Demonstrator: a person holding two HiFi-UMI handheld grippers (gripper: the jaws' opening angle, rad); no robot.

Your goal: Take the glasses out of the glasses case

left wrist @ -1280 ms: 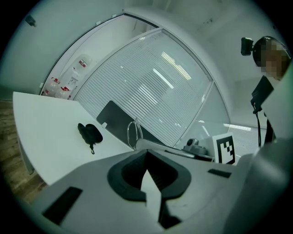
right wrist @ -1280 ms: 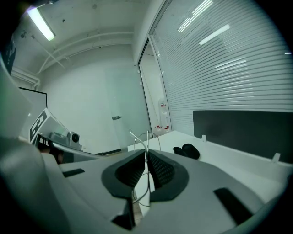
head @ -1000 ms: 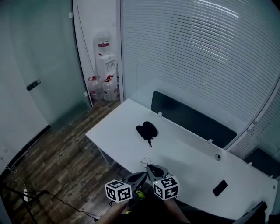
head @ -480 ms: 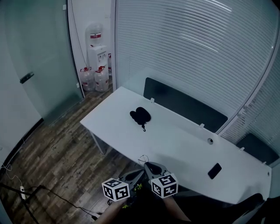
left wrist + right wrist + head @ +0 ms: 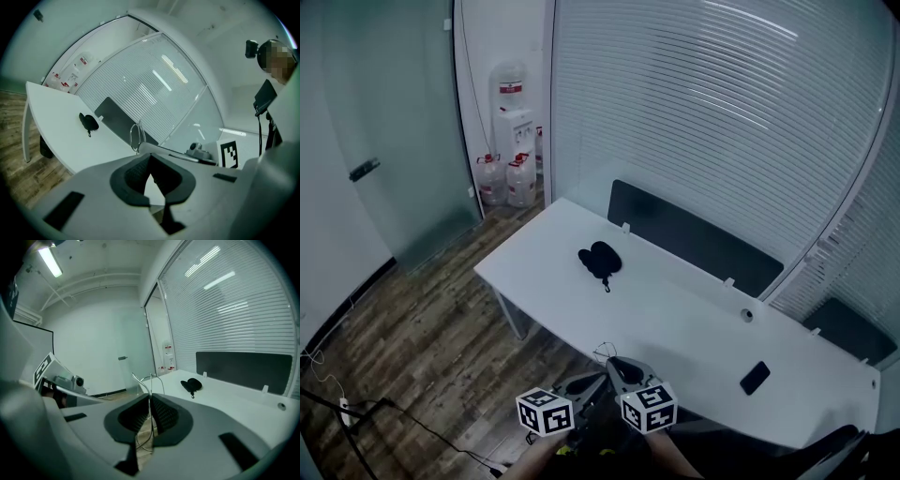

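Left gripper: jaws clenched, pads meeting at the tips, nothing between them. Right gripper: jaws clenched too. A thin wire loop stands at their tips and runs down the slit. I cannot tell whether it is pinched or belongs to the tool.

Both pairs of jaws are side by side, just short of the near edge of the table.

The glasses case lies on the table well ahead of the jaws, roughly on the line between the two grippers. It is black, soft-looking and lumpy. No glasses show outside it. It is too small in view to tell whether it is shut. A phone lies well off to the right of the right jaws.

Risks, as judged:
- Jaws that reach the case still clenched would shove it across the smooth top, not grip it.
- A pull at one end with the other end unheld would drag the whole case.
- A hard pinch on the soft body could press on whatever is inside.

Orientation: the long axis seems to run across the jaws' line, left to right, though the outline is blobby. A short cord trails from the case back toward the jaws.
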